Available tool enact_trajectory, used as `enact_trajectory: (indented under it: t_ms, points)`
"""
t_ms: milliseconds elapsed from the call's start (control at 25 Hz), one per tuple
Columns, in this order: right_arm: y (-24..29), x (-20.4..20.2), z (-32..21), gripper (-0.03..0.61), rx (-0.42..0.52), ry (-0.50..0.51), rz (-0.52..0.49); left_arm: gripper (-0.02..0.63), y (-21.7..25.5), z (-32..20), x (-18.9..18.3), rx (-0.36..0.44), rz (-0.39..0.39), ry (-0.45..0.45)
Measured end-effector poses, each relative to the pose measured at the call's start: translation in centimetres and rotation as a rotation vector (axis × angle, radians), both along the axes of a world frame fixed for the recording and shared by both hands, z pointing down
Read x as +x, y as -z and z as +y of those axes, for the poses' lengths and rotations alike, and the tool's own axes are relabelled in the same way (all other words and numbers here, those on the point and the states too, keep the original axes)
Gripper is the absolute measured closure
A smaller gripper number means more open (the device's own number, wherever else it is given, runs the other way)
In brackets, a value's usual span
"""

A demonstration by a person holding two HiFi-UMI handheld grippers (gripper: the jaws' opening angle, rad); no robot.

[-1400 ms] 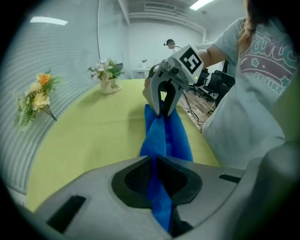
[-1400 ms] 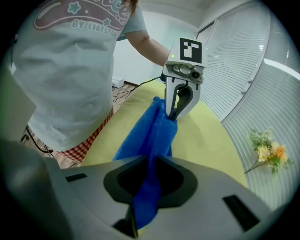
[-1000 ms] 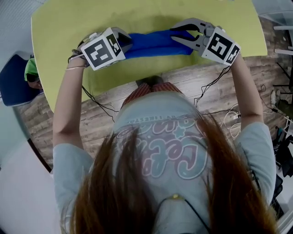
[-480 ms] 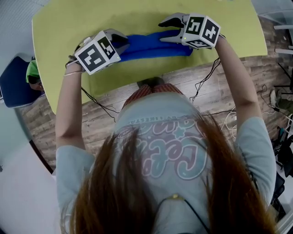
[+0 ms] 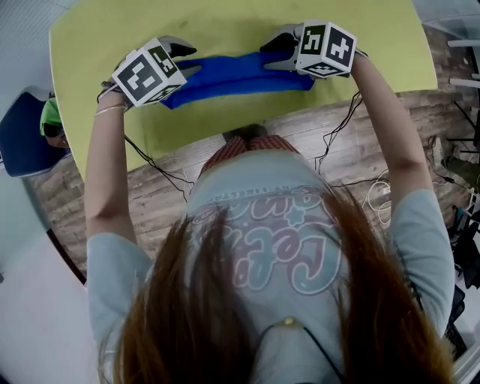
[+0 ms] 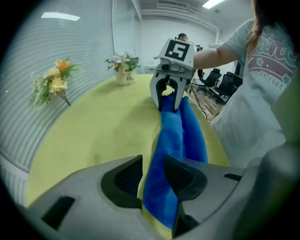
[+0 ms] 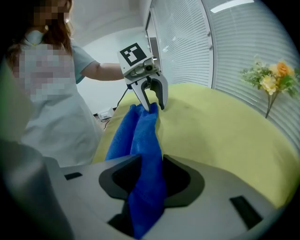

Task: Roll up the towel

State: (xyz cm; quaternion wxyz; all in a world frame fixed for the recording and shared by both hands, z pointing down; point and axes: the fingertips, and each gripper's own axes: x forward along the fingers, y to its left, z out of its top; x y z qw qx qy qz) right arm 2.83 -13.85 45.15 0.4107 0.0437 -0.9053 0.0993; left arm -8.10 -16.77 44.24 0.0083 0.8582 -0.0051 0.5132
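- Towel (image 5: pixel 240 75) lies as a long blue band across the near side of the yellow-green surface (image 5: pixel 225 22), bunched lengthwise into a couple of thick folds, and by the look of it not a tight roll yet
- Left gripper (image 6: pixel 154 174) is at the band's left end: its jaws have just been opening and now stand partly apart, the towel's end hanging between them with a gap on one side, so nothing is pinched there
- Right gripper (image 7: pixel 152 176) is at the right end: its jaws have just been closing, the cloth fills the space between them and both pads press on it, so that end is held
- My read: this is a re-grip partway through the rolling, one end let go while the other anchors
- To do it well, the right side should hold firm and low so the folds don't spring open while the left takes a fresh bite
- The left wants to close over the whole thickness of the band at its very end, not just the top layer
- Then both wrists should turn together by the same amount, or the roll goes cone-shaped
- A light pull along the band will hold it straight; pull too hard and the loose end slips out
- Flowers (image 6: pixel 123 70) stand on the surface well apart from the towel, no trouble there
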Motion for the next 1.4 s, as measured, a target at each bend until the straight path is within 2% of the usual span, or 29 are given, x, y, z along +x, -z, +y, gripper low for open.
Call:
enact_trajectory:
  t_ms: [120,160,280,400,520,800,1040,1400]
  points:
    - [0.1,0.2,0.5,0.476,-0.023,0.018,-0.021,0.500,-0.6,0.8,0.2,-0.081,-0.020,-0.008]
    - [0.1,0.1,0.6,0.502,-0.021,0.033,-0.025,0.500,-0.7,0.9,0.3,-0.091,-0.024,-0.010]
    - [0.2,0.0,0.8,0.519,0.025,0.058,-0.030,0.515,-0.8,1.0,0.2,-0.085,-0.028,-0.023]
    - [0.5,-0.1,0.7,0.535,0.084,0.051,-0.045,0.584,-0.7,0.8,-0.1,-0.004,-0.035,-0.053]
    - [1.1,-0.1,0.9,0.538,0.188,0.048,-0.060,0.586,-0.3,0.6,-0.1,0.096,-0.005,-0.064]
    - [2.5,0.0,1.7,0.538,0.400,0.035,-0.080,0.586,0.4,0.9,-0.3,0.199,0.091,-0.039]
    - [4.1,-0.4,2.4,0.538,0.524,0.068,-0.091,0.586,1.6,1.3,-0.5,0.360,0.095,-0.024]
    - [5.1,-0.2,3.8,0.538,0.666,0.043,-0.108,0.586,3.6,3.0,-0.5,0.382,0.191,0.115]
